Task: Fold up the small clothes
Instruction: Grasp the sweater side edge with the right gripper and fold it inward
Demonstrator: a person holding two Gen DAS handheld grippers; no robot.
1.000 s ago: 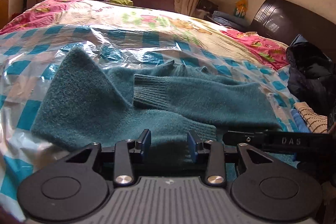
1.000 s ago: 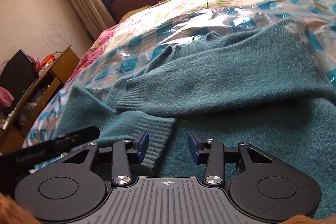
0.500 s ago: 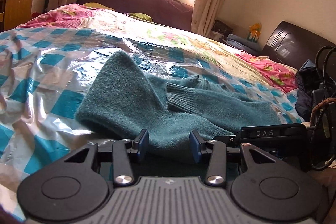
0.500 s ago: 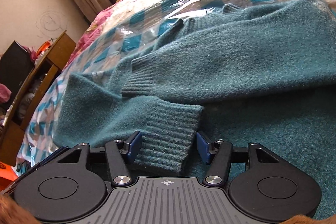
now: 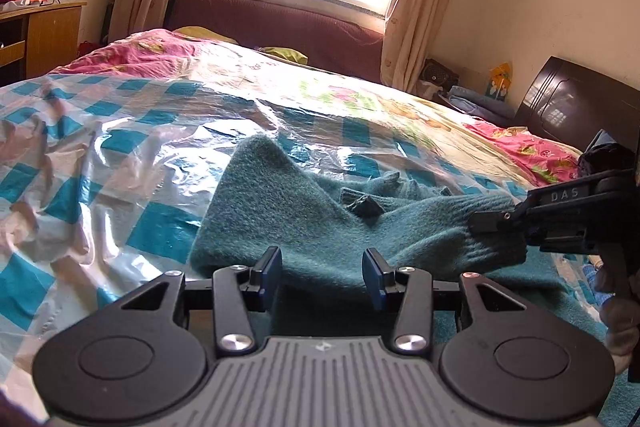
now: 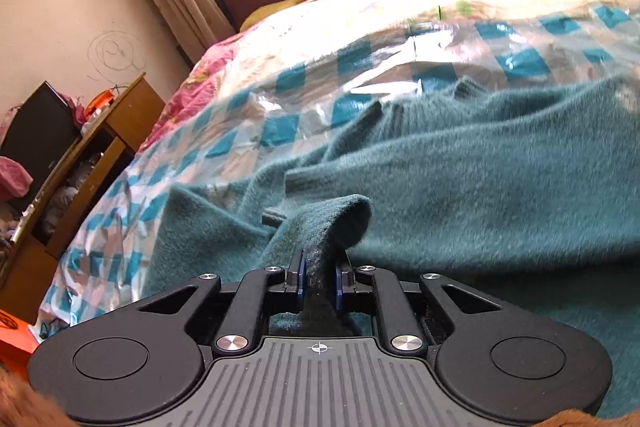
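Note:
A teal knitted sweater lies spread on the bed's blue-checked plastic sheet. My right gripper has its jaws closing on the ribbed sleeve cuff, and the pads pinch the fabric into a raised fold. In the left wrist view the right gripper bites the cuff from the right. My left gripper hovers at the sweater's near edge with its jaws opening. Knit lies low between the fingers, but the pads do not press it.
A wooden desk stands left of the bed. A dark headboard and dark clothes sit at the right. A maroon bench runs under the window. A hand holds the right gripper.
The right gripper went from open around the sleeve cuff to shut on it and lifted it a little. The left gripper drew back leftward, and its view tilted up.

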